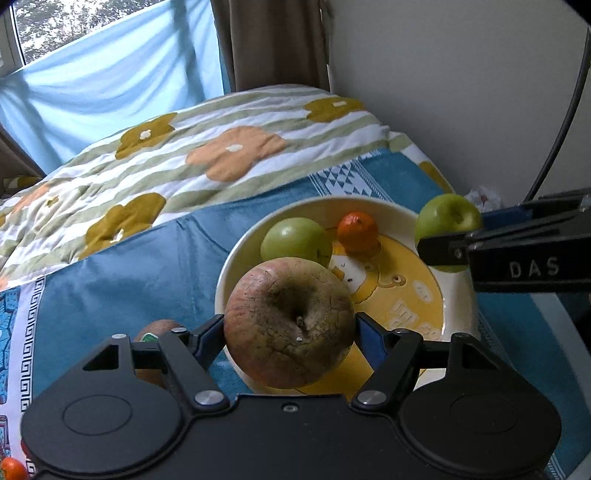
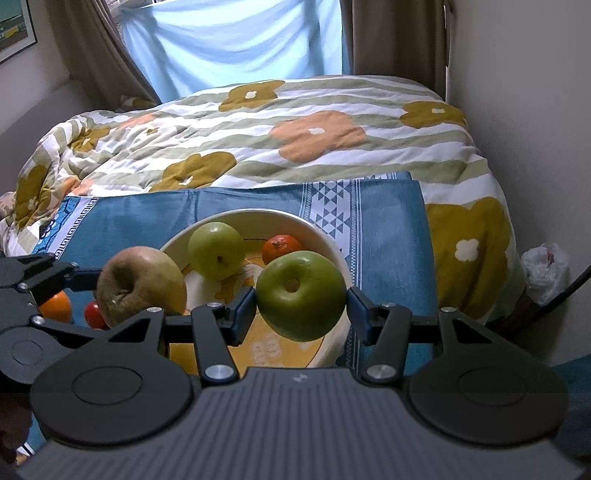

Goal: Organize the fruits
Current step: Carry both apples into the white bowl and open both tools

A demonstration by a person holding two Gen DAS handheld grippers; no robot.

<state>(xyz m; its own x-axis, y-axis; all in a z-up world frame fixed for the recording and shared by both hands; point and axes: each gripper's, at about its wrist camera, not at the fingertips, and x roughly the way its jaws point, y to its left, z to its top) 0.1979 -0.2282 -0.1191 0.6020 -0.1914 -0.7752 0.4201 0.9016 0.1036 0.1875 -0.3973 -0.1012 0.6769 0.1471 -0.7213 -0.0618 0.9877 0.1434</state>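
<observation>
Wrinkled reddish-brown apple (image 1: 289, 322) sitting clamped in left gripper (image 1: 291, 334), lower centre of left view, hanging over near rim of white-and-yellow cartoon bowl (image 1: 236, 258). Glossy green apple (image 2: 301, 295) being squeezed by right gripper (image 2: 301, 308), frame centre. Paler green apple (image 2: 216, 250) and small orange mandarin (image 2: 282, 247) lying inside bowl. Blue patterned cloth (image 2: 388, 251) lying beneath bowl.

Soft window (image 1: 55, 33) daylight, fisheye-bent edges, dark corners, slight blur
</observation>
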